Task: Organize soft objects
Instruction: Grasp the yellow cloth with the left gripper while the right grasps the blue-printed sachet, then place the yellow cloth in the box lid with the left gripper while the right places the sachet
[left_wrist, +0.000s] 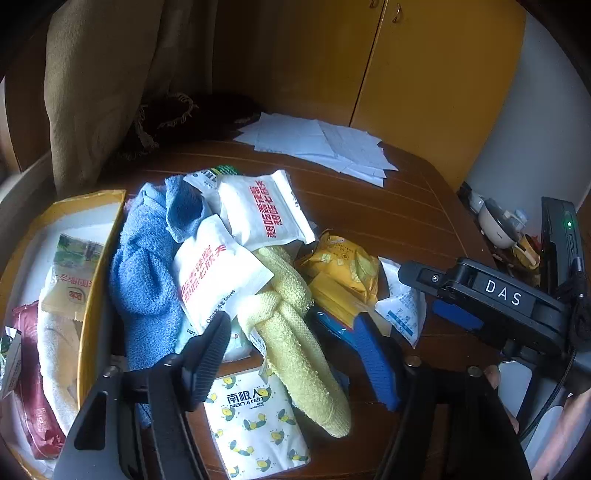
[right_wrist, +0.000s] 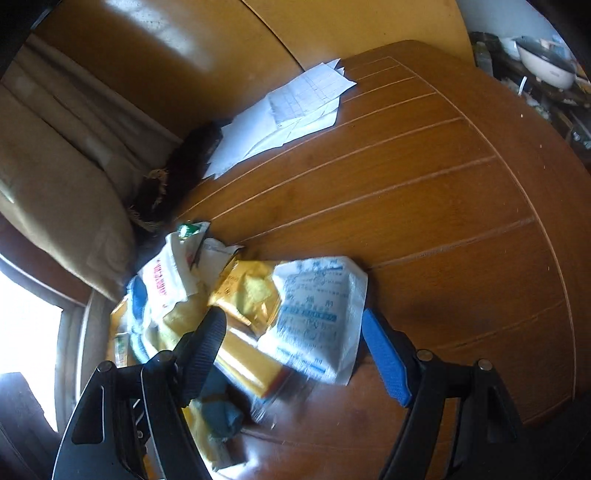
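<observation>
Nearest in the left wrist view, our left claw (left_wrist: 299, 354) straddles the knotted pale-yellow terry towel (left_wrist: 295, 332) at lower centre. Its jaws stand apart, one on each side of the cloth, and we cannot tell whether the pads touch it yet. We judge this towel to be our pick, since it lies on top of the heap and its knot gives a firm bulk to pinch. Beneath it at the bottom sits a white tissue pack printed with yellow bees (left_wrist: 255, 417). Just beyond lie two white sachets with red lettering (left_wrist: 236, 251) and a crumpled blue terry cloth (left_wrist: 147, 273). At the left edge stands the yellow cardboard box (left_wrist: 99, 280), already holding soft items, which is likely where the towel belongs.

In the right wrist view, our right claw (right_wrist: 295, 350) is wide open and empty above a white printed desiccant sachet (right_wrist: 317, 317) and a gold foil packet (right_wrist: 247, 291). It looks ready to take one next.

Farther up, loose white paper sheets (left_wrist: 317, 144) rest on the brown wooden tabletop (right_wrist: 424, 192).
</observation>
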